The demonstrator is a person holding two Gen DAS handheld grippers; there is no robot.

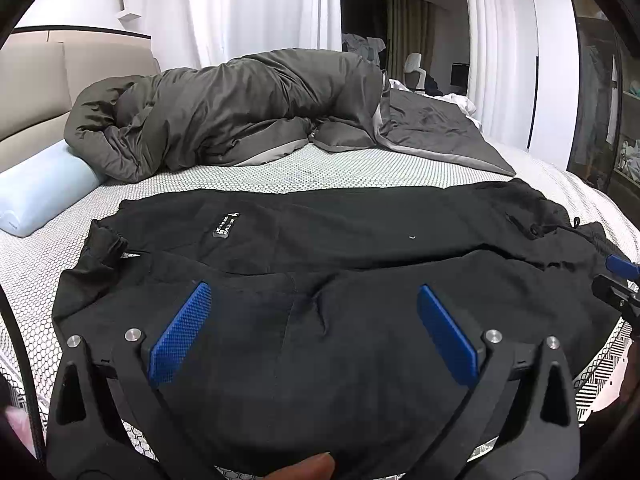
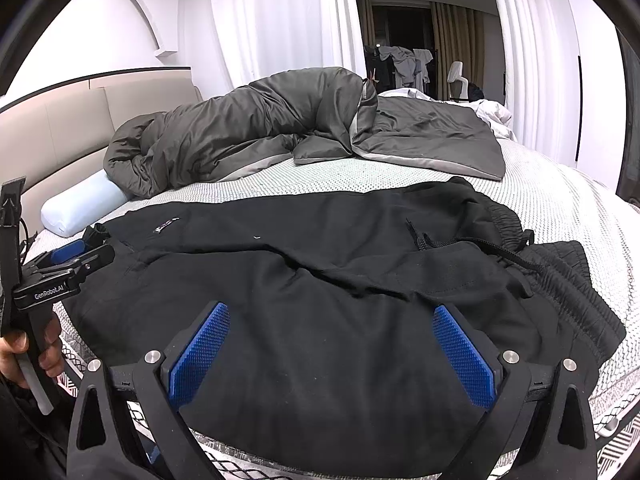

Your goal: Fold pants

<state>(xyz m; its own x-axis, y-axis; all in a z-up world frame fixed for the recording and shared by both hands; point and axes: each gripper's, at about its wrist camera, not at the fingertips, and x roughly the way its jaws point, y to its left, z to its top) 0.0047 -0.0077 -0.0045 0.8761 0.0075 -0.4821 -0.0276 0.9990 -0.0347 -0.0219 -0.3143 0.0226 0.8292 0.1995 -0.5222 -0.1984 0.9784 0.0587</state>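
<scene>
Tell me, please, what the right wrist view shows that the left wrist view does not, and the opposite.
Only the right wrist view shows the drawstring and gathered waistband plainly, plus the person's hand holding the left gripper. Only the left wrist view shows the white label clearly, and a shelf at far right. Both show the black pants spread across the bed, the grey duvet, the pale blue pillow, and open jaws above the fabric.

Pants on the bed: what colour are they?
Black pants, clearest in the right wrist view.
</scene>
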